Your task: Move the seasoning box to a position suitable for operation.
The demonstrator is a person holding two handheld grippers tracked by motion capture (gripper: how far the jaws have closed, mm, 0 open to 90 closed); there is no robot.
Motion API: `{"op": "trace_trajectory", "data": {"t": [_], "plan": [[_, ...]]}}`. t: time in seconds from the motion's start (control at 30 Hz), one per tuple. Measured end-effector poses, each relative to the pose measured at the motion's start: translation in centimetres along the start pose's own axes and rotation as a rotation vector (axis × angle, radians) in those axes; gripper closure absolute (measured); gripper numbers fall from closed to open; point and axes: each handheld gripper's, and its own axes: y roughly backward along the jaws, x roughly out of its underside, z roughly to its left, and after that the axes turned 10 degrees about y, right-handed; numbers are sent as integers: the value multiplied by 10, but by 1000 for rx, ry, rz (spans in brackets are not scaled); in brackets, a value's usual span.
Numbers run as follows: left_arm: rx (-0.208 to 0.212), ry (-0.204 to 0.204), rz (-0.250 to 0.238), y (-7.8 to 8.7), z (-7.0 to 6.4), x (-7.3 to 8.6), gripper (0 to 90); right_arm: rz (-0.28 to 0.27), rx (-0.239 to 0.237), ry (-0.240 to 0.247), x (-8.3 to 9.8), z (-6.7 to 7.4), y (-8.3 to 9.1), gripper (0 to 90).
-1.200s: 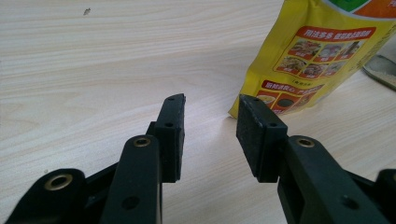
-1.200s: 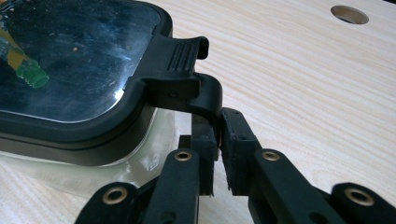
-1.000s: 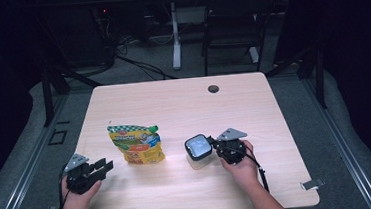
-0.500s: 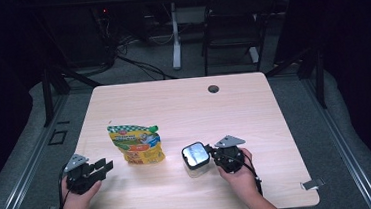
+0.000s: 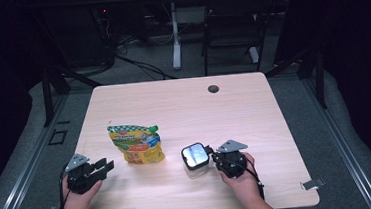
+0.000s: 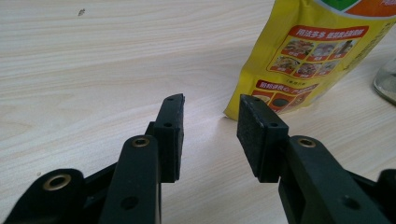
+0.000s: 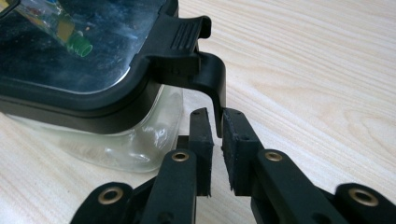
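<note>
Right gripper view: right tongs (image 7: 217, 135) straddle container's latch (image 7: 210, 79).

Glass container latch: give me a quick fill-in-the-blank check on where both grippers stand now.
1. The right gripper has its jaws around the ____ of the glass container's black lid.
2. The left gripper points at the ____ pouch.
3. Nothing sits between the ____ gripper's jaws.

Missing words: latch; yellow; left
</note>
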Motion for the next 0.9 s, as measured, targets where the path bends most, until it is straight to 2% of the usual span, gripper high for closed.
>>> {"op": "trace_trajectory", "data": {"t": [0.13, 0.2, 0.23, 0.33, 0.43, 0.47, 0.67, 0.8, 0.87, 0.9], "plan": [[3, 1, 3, -1, 0, -1, 617, -14, -20, 54, 0, -2, -8, 691], [5, -2, 10, 0, -1, -1, 618, -7, -22, 73, -1, -4, -13, 696], [6, -3, 9, 0, -1, -1, 619, -19, -37, 61, -1, -4, -15, 713], [6, -2, 10, 0, 0, -1, 620, -1, -19, 84, -3, -4, -14, 770], [8, 2, 10, 0, 0, -1, 621, -7, -8, 65, -2, -5, -10, 828], [11, 1, 5, -1, 0, -1, 621, -22, -11, 56, -1, -6, -10, 829], [11, -6, 13, -2, -2, -2, 621, -3, -7, 37, 2, -4, -4, 826], [15, -2, 0, -4, -2, -3, 623, 3, 1, 33, 3, -2, -1, 824], [14, -6, 13, -4, -2, -4, 624, 3, 6, 14, 4, -1, 0, 826], [14, -6, 13, -4, -2, -4, 625, 15, 5, 19, 3, -1, 1, 827]]}}
